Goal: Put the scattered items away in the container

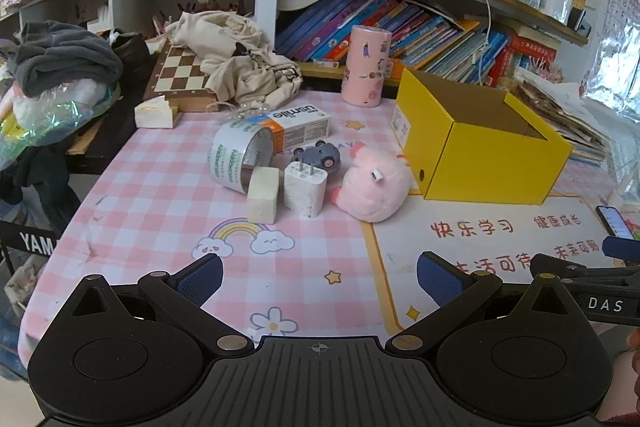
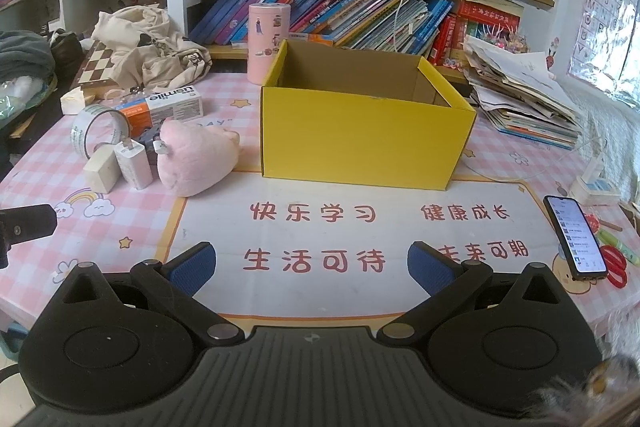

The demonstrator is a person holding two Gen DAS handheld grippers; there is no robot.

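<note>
Left tool: spread wide, empty
Right tool: spread wide, empty
Yellow box: open, bare inside
Pink plush: touching box

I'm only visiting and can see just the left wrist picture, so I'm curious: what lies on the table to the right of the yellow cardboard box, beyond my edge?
Observer: Red-handled scissors lie beside the lit black smartphone, on its right.
Operator: Anything behind them?
Observer: What looks like a white power strip with a thin white cable.
Operator: And the other gripper?
Observer: The right gripper is open and empty, facing the yellow cardboard box head-on.
</note>
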